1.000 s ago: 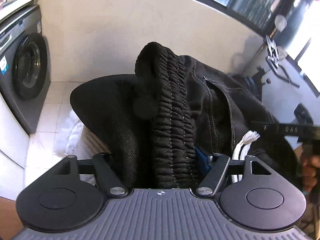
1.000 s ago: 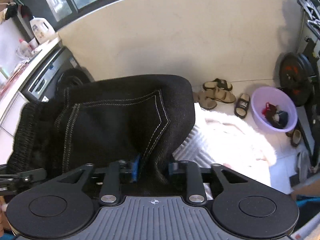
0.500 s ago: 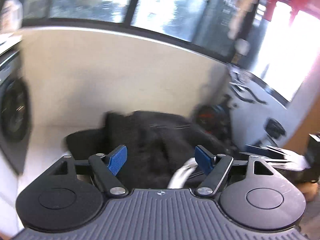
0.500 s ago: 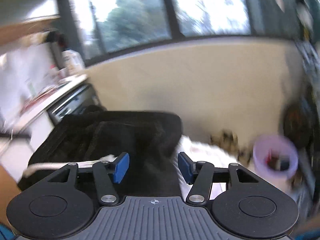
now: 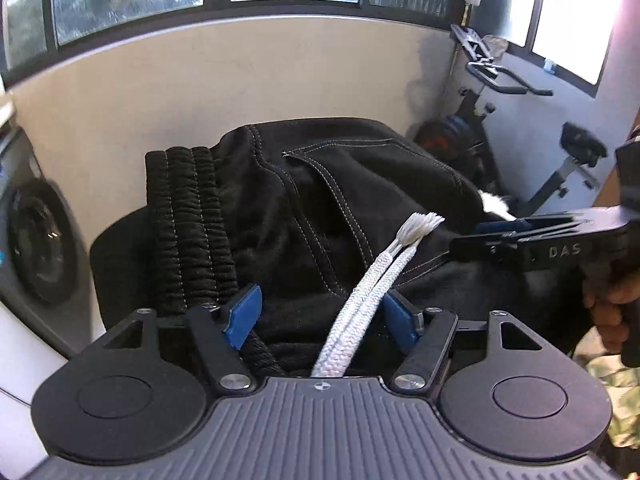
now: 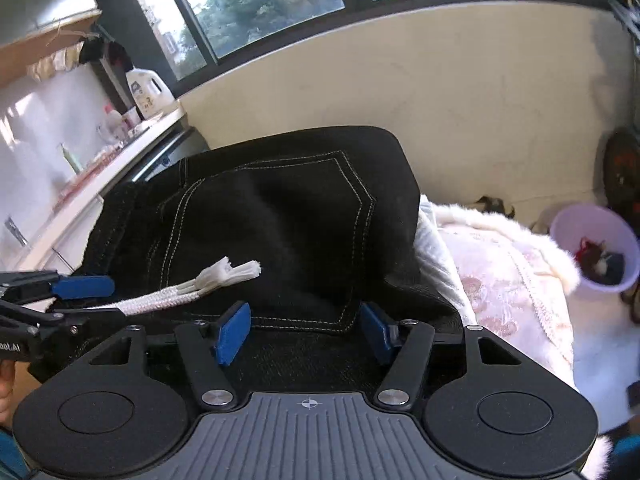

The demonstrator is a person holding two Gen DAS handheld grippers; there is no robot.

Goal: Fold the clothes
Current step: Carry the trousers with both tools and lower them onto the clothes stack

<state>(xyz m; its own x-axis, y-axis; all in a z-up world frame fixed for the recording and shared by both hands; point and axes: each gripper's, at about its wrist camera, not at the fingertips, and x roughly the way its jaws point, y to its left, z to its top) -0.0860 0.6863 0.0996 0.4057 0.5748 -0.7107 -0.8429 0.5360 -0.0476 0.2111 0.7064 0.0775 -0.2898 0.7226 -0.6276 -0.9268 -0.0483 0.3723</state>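
Observation:
A pair of black trousers [image 5: 320, 200] with an elastic waistband [image 5: 188, 224] and pale stitching lies folded in a pile; it also shows in the right wrist view [image 6: 280, 216]. Its white drawstring [image 5: 380, 272] lies on top, running between the left gripper's fingers, and shows in the right wrist view [image 6: 192, 288]. My left gripper [image 5: 322, 316] is open, just over the trousers' near edge. My right gripper [image 6: 302, 332] is open over the back pocket side. Each gripper shows at the edge of the other's view, the right [image 5: 532, 240] and the left [image 6: 60, 292].
A washing machine [image 5: 32, 240] stands at the left. An exercise bike [image 5: 520, 120] stands at the right. A white and pink blanket [image 6: 500, 272] lies under the trousers. A lilac basin [image 6: 596, 252] with items sits on the floor. A counter with bottles [image 6: 140, 96] is at the back left.
Both grippers have let go of the trousers and opened. The trousers now lie lower in a pile, and the drawstring lies across the top.

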